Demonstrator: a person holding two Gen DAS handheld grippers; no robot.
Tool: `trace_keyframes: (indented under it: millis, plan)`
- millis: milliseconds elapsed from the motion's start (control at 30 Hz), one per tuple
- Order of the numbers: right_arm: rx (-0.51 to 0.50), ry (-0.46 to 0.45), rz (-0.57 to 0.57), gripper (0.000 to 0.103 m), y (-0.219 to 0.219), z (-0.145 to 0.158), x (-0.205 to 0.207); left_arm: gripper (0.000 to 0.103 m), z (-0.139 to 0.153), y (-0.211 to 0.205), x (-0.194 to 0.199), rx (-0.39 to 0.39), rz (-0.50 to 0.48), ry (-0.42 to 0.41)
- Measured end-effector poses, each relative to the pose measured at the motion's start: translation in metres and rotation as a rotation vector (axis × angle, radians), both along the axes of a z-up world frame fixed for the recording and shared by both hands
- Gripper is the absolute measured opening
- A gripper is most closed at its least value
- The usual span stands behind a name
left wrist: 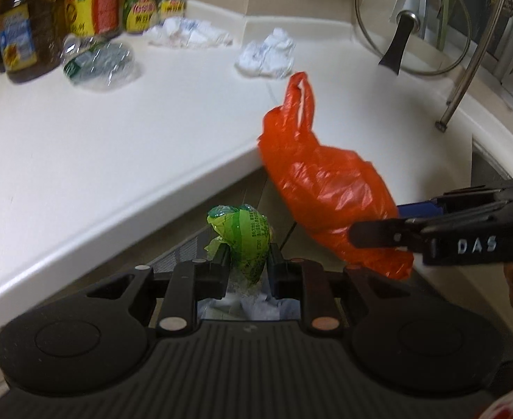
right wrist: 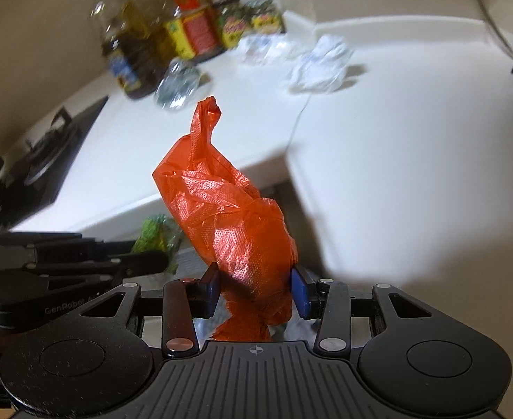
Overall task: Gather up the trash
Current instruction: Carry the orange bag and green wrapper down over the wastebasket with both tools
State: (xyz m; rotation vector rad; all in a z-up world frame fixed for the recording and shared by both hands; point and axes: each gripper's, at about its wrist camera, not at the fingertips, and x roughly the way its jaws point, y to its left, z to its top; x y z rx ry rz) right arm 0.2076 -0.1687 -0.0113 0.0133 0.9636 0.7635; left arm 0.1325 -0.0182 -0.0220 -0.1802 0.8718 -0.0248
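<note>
Left wrist view, lower centre: left tool (left wrist: pixel 247 262) pinches a light, crushable green wrapper (left wrist: pixel 247 235); right tool (left wrist: pixel 375 235) grips soft, slippery orange bag (left wrist: pixel 322 188) low.

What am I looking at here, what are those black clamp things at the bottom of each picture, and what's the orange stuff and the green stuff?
These are two hand-held grippers, one in each of a person's hands. Each carries a wide-angle camera looking out along its two fingers, so each picture shows its own gripper at the bottom.

In the left-hand camera's picture, the left gripper is shut on a crumpled green wrapper. In the right-hand camera's picture, the right gripper is shut on an orange plastic bag. Both are held in front of the counter's edge, not over it.

On the white counter lie two crumpled white papers and a crushed clear plastic bottle. Oil bottles and jars stand along the wall, and a glass pot lid leans at the right.
</note>
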Motion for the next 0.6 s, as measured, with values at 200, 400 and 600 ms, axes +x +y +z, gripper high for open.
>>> trace_keyframes:
  millis: [200, 400, 600]
  plan:
    - [-0.063, 0.04, -0.065, 0.042, 0.013, -0.033, -0.012, 0.019, -0.023, 0.01, -0.009, -0.004, -0.014, 0.05]
    - [-0.169, 0.03, -0.122, 0.042, 0.021, -0.067, -0.025, 0.019, -0.054, 0.016, -0.006, -0.024, -0.028, 0.108]
    - [-0.245, 0.017, -0.15, 0.042, 0.029, -0.096, -0.031, 0.019, -0.077, 0.016, 0.002, -0.032, -0.066, 0.149]
